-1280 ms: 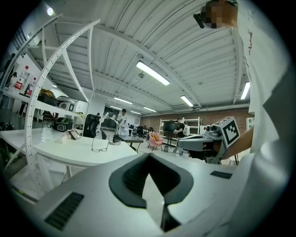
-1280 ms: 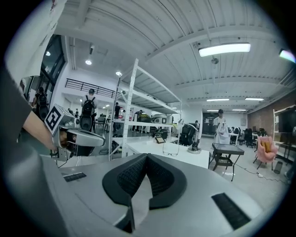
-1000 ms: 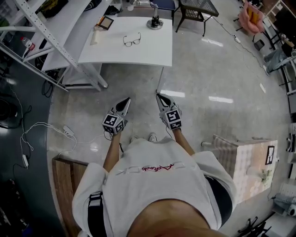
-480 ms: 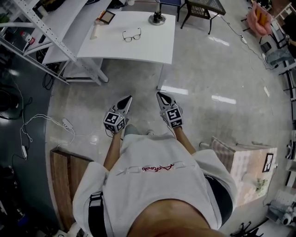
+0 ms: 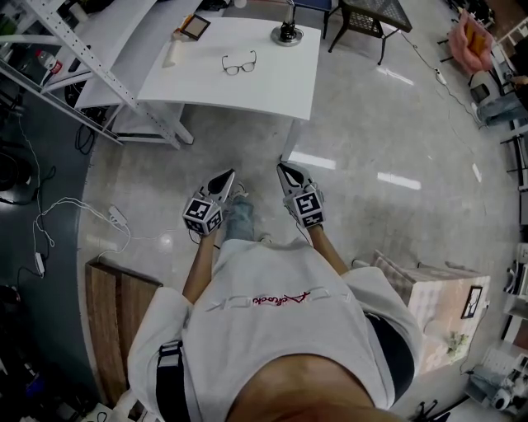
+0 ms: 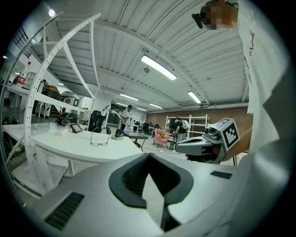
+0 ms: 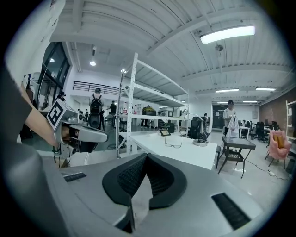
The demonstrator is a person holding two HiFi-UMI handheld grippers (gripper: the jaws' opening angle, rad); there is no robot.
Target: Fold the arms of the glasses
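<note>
Leg (image 5: 240,219) stepped forward, left gripper (image 5: 228,175), right gripper (image 5: 281,168) jaws closed, empty, glasses (image 5: 238,63) far off, tiny

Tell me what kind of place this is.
Probably a lab or workshop in an open industrial hall: a white work table with glasses on it, perforated metal shelving racks beside it, strip lights on a ribbed ceiling, and a power strip trailing cable over the polished floor.

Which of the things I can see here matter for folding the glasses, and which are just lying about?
For the job: glasses, arms open; white table they lie on; left gripper and right gripper, jaws together, empty.

Just lying about: small framed screen, round-based stand, black side table, pink chair, power strip.
</note>
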